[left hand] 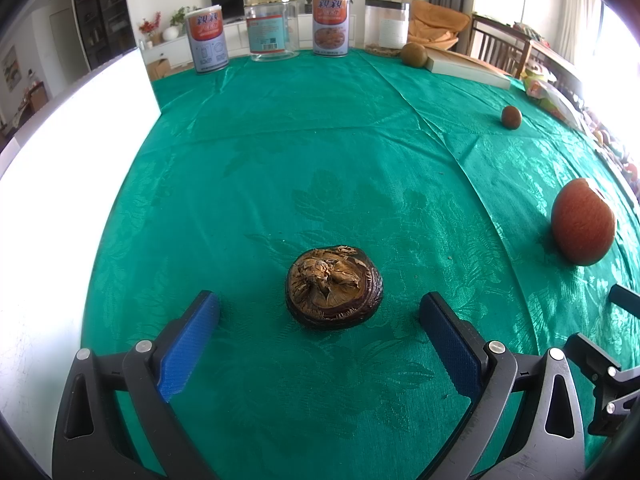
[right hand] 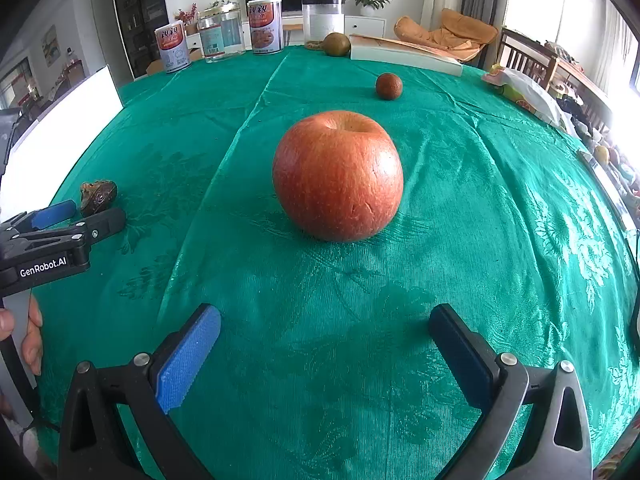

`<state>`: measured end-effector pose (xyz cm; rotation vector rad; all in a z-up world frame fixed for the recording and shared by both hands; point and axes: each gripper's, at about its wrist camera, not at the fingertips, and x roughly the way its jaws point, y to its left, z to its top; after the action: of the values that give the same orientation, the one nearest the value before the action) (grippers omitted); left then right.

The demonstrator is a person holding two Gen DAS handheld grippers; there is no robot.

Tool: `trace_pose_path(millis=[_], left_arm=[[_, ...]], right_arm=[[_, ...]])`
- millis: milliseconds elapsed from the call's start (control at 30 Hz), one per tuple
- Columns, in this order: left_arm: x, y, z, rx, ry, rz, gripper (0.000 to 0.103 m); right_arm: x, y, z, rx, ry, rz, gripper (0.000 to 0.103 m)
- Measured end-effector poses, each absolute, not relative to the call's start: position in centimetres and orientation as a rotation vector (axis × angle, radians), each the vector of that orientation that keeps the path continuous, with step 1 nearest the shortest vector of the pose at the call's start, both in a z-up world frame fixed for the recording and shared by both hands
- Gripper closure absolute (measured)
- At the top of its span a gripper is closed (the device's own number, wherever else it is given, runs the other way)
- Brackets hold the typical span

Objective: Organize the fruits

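Hovering over fruit with both claws spread wide

Left gripper (left hand: pixel 319 308) is released, its blue pads (left hand: pixel 191 344) well apart, nothing held. A dried, wrinkled brown fruit (left hand: pixel 334 286) sits on the green tablecloth (left hand: pixel 280 160) between the fingertips and slightly ahead of them; neither pad touches it. Right gripper (right hand: pixel 324 324) is likewise released and empty, fingers splayed over bare cloth.

Landmark: the red apple (right hand: pixel 338 176). It stands upright, stem dimple up, near the middle of the cloth, ahead of the right gripper and clear of its fingertips. Left of the apple and well apart lies the wrinkled fruit — the left gripper's body is seen there from the right wrist view, with part of a hand (right hand: pixel 30 336) on its handle at the frame edge. Behind the apple and a little right sits a small round brown fruit (right hand: pixel 388 86). Farther behind, at the cloth's far edge, a greenish round fruit (right hand: pixel 336 44) rests just beside a flat white book-like box (right hand: pixel 404 56). Behind-left of the apple stands a row of containers — two printed cans (right hand: pixel 264 26), a clear jar (right hand: pixel 221 34) between them, and a clear canister (right hand: pixel 322 20) nearest the green fruit. A crumpled plastic bag (right hand: pixel 524 94) lies right of the apple near the table edge.
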<state>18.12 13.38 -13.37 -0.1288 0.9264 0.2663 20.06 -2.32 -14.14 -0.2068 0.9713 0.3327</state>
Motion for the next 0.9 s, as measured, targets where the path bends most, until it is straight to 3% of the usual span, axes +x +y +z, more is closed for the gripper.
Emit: trace_pose_path(millis=[900], left_arm=[[18.12, 13.39, -13.39, -0.129, 0.927, 0.266, 0.002]], right_arm=[[20.11, -2.33, -14.07, -0.202, 0.963, 0.330, 0.000]])
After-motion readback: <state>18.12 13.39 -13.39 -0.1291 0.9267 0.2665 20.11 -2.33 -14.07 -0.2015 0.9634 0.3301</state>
